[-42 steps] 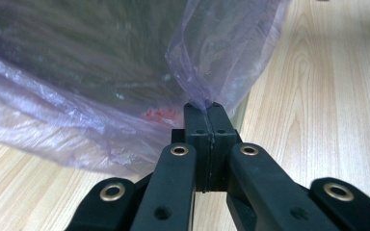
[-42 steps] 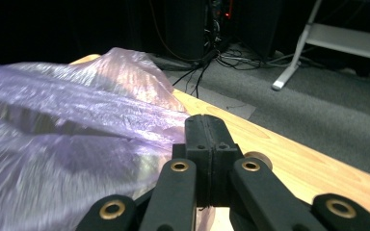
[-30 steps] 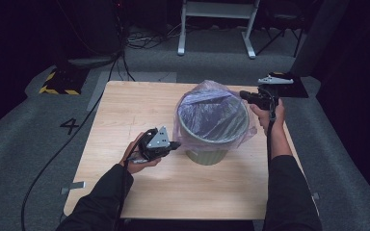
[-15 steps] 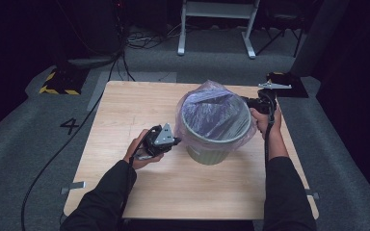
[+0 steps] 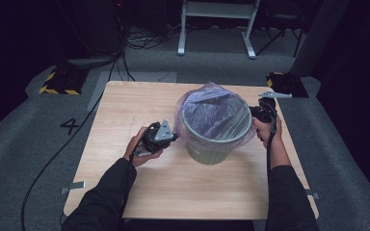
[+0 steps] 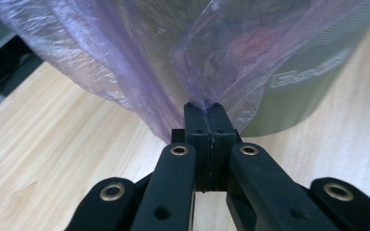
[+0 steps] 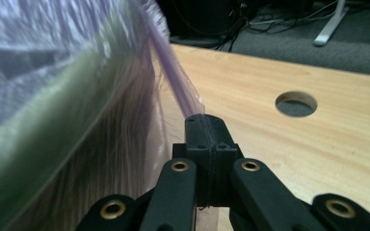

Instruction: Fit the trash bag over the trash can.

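Light wooden desk (image 5: pixel 125 192), square top, set on grey carpet. Near the middle of it, somewhat toward the right edge, stands a grey-green ribbed plastic bin (image 5: pixel 215 144), upright, lined with a thin translucent purple plastic bag (image 5: pixel 212 113) whose rim is folded out over the bin's lip and hangs down the outside wall.

Left gripper (image 5: pixel 173 138): held in the person's left hand (image 5: pixel 137 147), just beside the bin's left wall, pointing at it. In the left gripper view the gripper (image 6: pixel 205 107) has its jaws pressed together, a bunched fold of the purple bag (image 6: pixel 125 57) pinched between the tips; the film fans upward from the pinch. The bin's wall (image 6: pixel 308 86) shows behind the film, with pale raised lettering too blurred to read.

Right gripper (image 5: pixel 251 114): held in the right hand (image 5: pixel 269 132), at the bin's right side near the rim. In the right gripper view the gripper (image 7: pixel 205 118) is likewise clamped tight on a stretched strip of the bag (image 7: pixel 171 72) running up and away from the tips. The bin (image 7: pixel 53 159) is close and blurred at left. A round hole (image 7: pixel 296 104) sits in the desk top beyond.

Black cable (image 5: pixel 62 154) trails across the carpet off the desk's left edge.
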